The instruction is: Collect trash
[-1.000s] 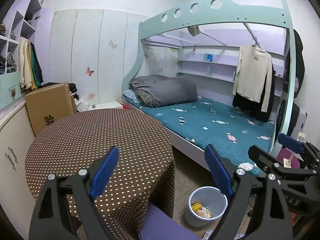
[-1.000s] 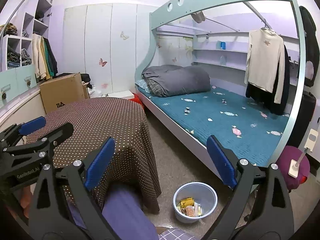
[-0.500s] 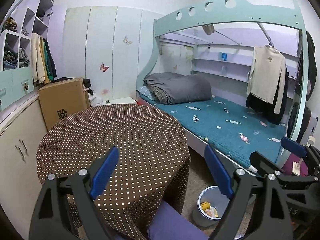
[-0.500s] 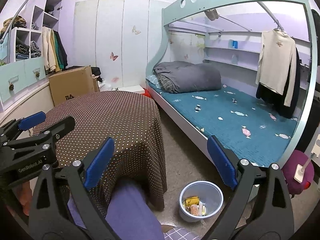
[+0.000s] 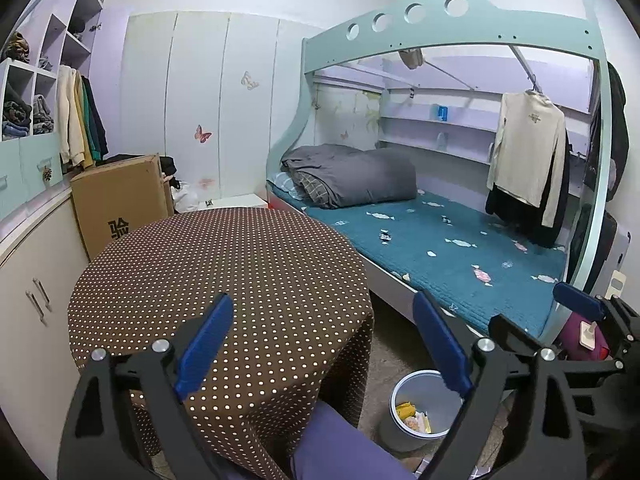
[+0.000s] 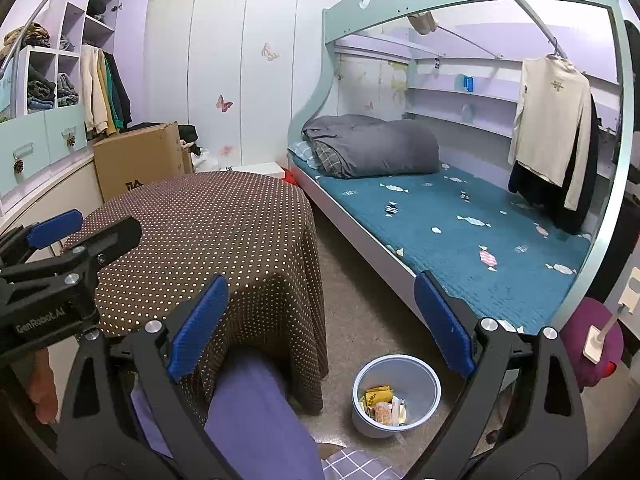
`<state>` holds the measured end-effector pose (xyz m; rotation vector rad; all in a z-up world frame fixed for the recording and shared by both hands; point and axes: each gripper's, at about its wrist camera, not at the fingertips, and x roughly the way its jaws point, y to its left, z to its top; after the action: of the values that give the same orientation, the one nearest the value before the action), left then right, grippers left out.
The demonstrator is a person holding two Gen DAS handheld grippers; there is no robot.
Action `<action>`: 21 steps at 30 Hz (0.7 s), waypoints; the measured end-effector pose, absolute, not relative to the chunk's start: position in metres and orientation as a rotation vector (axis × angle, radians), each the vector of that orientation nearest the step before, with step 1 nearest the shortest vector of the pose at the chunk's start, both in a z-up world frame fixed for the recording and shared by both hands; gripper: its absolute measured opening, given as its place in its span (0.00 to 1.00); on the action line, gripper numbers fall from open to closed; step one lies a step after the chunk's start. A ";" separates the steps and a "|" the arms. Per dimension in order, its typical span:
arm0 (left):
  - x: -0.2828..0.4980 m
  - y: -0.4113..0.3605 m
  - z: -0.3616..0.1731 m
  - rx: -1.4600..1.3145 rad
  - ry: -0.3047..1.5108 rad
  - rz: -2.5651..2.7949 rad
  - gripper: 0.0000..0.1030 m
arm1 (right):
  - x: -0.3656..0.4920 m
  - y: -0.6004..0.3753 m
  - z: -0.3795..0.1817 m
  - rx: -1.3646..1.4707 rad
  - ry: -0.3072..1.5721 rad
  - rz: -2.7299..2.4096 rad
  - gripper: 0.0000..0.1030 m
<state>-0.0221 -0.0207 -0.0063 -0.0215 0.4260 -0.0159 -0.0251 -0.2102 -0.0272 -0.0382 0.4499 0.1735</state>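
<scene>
Jaws released and empty on my left gripper [image 5: 322,344] and right gripper [image 6: 320,322], both held level above the bench [image 5: 224,264], waste bin [image 6: 416,376] below.

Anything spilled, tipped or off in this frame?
Nothing stands out. The bin stands upright on the floor with wrappers inside, the polka-dot tablecloth hangs evenly, and both grippers, left and right, are open.
</scene>
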 end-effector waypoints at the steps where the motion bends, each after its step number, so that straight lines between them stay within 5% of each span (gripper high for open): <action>1: -0.022 -0.021 -0.007 -0.021 0.427 -0.017 0.86 | -0.025 -0.210 -0.027 -0.040 0.451 0.175 0.89; 21: -0.020 -0.023 -0.009 -0.026 0.433 -0.033 0.88 | -0.029 -0.220 -0.028 -0.014 0.467 0.115 0.90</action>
<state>-0.0202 -0.0234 -0.0086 -0.0257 0.4328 -0.0332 -0.0291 -0.2196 -0.0279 -0.0136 0.4673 0.1146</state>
